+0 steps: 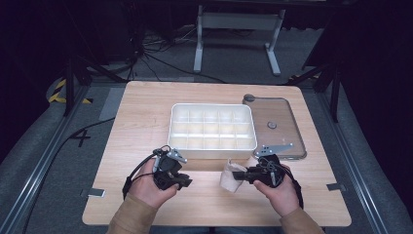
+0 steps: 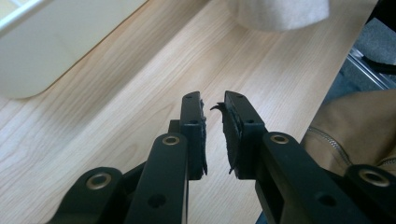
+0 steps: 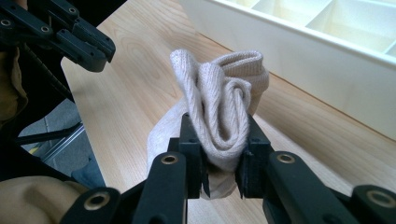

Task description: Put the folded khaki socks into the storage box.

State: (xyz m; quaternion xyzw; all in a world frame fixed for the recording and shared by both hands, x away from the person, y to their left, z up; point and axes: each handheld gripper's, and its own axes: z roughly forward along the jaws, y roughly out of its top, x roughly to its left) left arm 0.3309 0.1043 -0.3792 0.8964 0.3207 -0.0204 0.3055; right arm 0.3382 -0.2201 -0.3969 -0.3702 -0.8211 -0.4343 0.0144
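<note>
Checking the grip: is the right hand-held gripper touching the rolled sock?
Touching. In the right gripper view, the right hand-held gripper has both pads pressed against the rolled sock.

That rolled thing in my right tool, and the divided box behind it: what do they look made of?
The rolled piece looks like soft knitted fabric, cream, matte: fine ribbed stitches show along its folds, probably a sock. The divided box seems to be off-white plastic, smooth with a slight sheen, thin moulded partitions and rounded corners.
</note>
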